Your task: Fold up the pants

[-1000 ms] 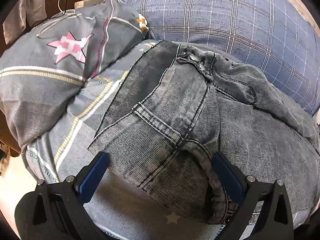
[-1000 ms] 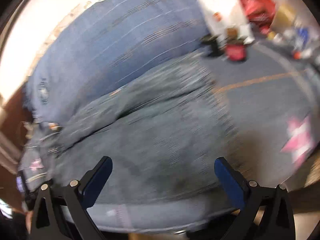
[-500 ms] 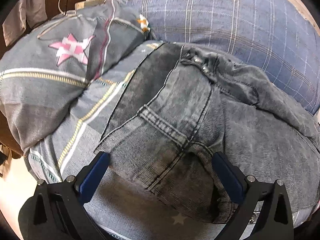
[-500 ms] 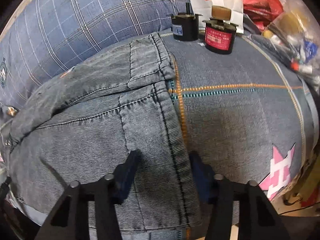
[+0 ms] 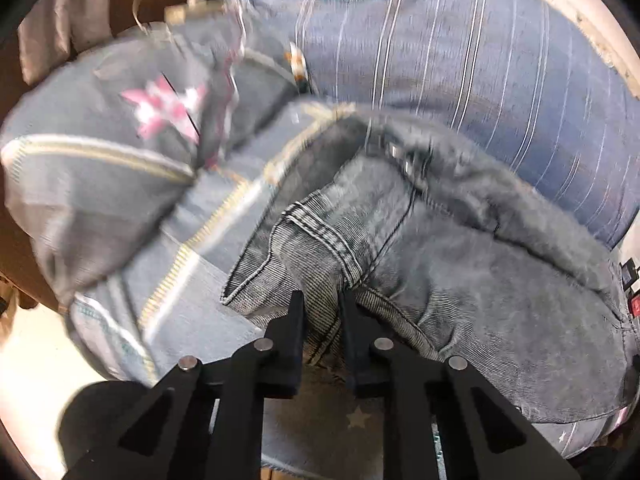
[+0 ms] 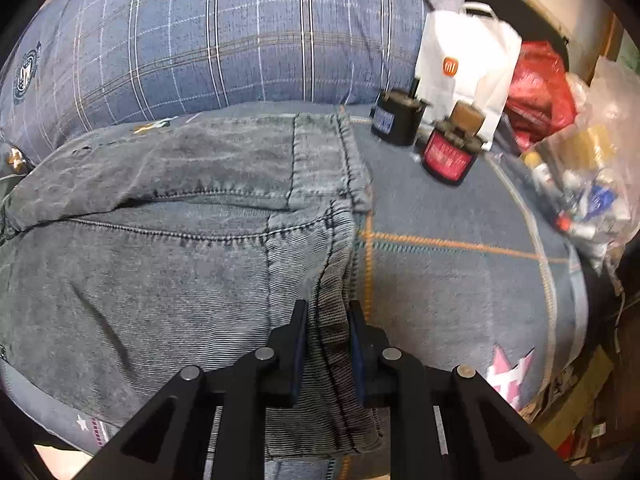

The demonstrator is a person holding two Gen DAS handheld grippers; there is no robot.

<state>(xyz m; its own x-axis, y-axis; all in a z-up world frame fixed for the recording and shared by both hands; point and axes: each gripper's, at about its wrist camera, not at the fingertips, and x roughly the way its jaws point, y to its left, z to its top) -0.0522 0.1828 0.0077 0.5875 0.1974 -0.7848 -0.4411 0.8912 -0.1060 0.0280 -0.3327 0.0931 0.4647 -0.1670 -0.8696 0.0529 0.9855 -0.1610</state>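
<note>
While both claws squeeze in, the left gripper point(image 5: 322, 312) pinches the pants point(image 6: 160, 272) at the waist end — the right gripper point(image 6: 328, 320) pinches a leg hem. They lie sideways on the bed point(image 6: 460, 280).

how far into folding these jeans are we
Early. Done: jeans lie spread on the bed. In hand: left gripper closing on waistband denim, right gripper closing on the leg hem. Left: no fold shows yet; every fold remains.
</note>
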